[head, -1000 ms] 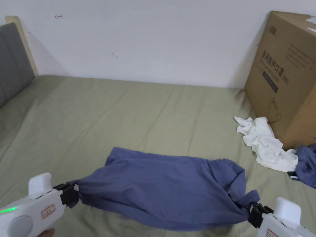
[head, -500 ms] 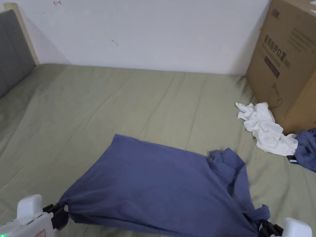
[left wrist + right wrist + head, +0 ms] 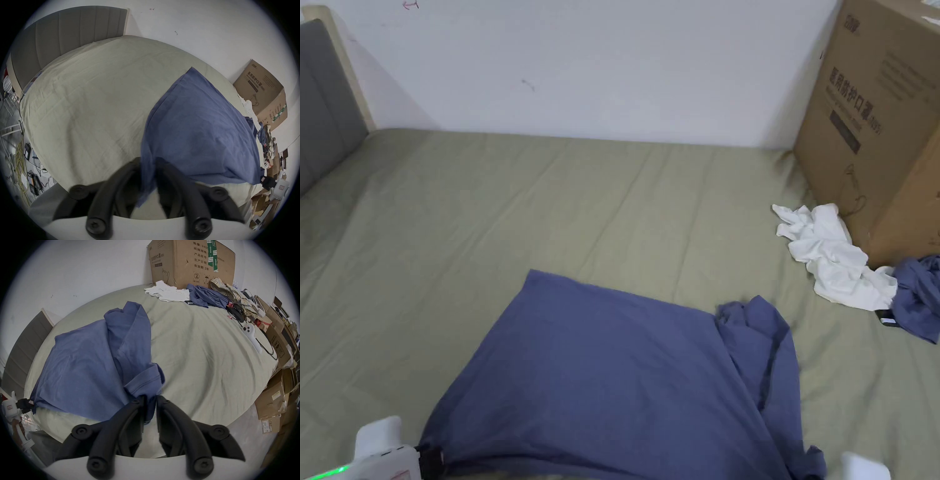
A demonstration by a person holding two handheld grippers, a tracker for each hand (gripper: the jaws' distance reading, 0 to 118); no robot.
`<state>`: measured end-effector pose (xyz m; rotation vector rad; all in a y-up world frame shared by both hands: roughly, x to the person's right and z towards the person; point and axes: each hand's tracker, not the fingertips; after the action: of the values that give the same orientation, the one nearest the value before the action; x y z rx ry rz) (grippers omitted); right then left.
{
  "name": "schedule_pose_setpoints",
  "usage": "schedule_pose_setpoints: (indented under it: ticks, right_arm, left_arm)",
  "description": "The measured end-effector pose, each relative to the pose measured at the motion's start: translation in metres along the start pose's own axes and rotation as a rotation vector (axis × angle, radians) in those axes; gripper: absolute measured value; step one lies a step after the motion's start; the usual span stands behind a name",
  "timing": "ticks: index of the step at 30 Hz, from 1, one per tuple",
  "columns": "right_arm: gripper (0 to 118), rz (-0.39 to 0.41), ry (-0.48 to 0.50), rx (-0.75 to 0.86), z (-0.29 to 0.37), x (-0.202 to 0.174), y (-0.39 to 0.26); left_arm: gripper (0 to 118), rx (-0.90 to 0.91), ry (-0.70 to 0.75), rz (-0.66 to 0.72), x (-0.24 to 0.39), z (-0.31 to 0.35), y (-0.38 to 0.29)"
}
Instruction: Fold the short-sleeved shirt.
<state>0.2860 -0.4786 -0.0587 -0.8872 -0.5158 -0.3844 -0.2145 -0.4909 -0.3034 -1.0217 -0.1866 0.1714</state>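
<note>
A blue short-sleeved shirt (image 3: 612, 375) lies spread over the near part of the olive bed (image 3: 581, 200), its right side bunched into folds (image 3: 759, 344). In the left gripper view my left gripper (image 3: 147, 164) is shut on the shirt's (image 3: 199, 129) near left corner. It sits at the bottom left of the head view as the left gripper (image 3: 428, 464). In the right gripper view my right gripper (image 3: 149, 398) is shut on a hemmed edge of the shirt (image 3: 81, 366) at its near right corner. The left gripper (image 3: 26, 404) shows far off there too.
A big cardboard box (image 3: 875, 125) stands at the bed's far right, with a crumpled white garment (image 3: 831, 256) and another blue garment (image 3: 915, 294) beside it. A grey headboard (image 3: 325, 112) is at the left. Boxes and clutter (image 3: 276, 353) line the bed's right edge.
Both grippers have drawn the shirt toward the near edge and lowered it; it went from hanging stretched between them to lying spread on the bed.
</note>
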Motion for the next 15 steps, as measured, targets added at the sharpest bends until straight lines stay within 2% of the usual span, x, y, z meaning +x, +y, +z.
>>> schedule_pose_setpoints:
  ticks: [1,2,3,5,6,8,9,12,15]
  right_arm:
    - [35,0.002,-0.003,0.005,0.003,0.0,0.003]
    - [39,0.004,0.0,0.01,0.006,0.001,0.006]
    - [48,-0.001,0.029,0.02,0.011,0.003,0.01]
    - [75,0.004,0.063,0.041,0.021,0.004,0.022]
    - [83,0.008,0.061,0.056,0.027,0.004,0.028]
    - [100,0.019,0.068,0.127,0.042,0.002,0.043]
    - [104,0.026,0.076,0.164,0.05,0.001,0.05]
    - [115,0.042,0.071,0.283,0.078,-0.005,0.074]
    - [116,0.071,0.079,0.393,0.104,-0.014,0.095]
  left_arm:
    - [67,-0.008,-0.023,0.012,0.001,0.003,0.003]
    - [75,-0.012,-0.038,0.021,0.004,0.006,0.006]
    - [86,-0.001,-0.041,0.022,0.007,0.011,0.01]
    - [89,0.058,-0.067,0.019,0.016,0.024,0.019]
    - [93,0.073,-0.074,0.012,0.021,0.029,0.025]
    - [110,0.131,-0.105,0.003,0.034,0.046,0.039]
    - [116,0.164,-0.124,-0.006,0.04,0.054,0.046]
    - [118,0.283,-0.171,-0.027,0.058,0.078,0.068]
    - [118,0.354,-0.212,-0.06,0.077,0.099,0.088]
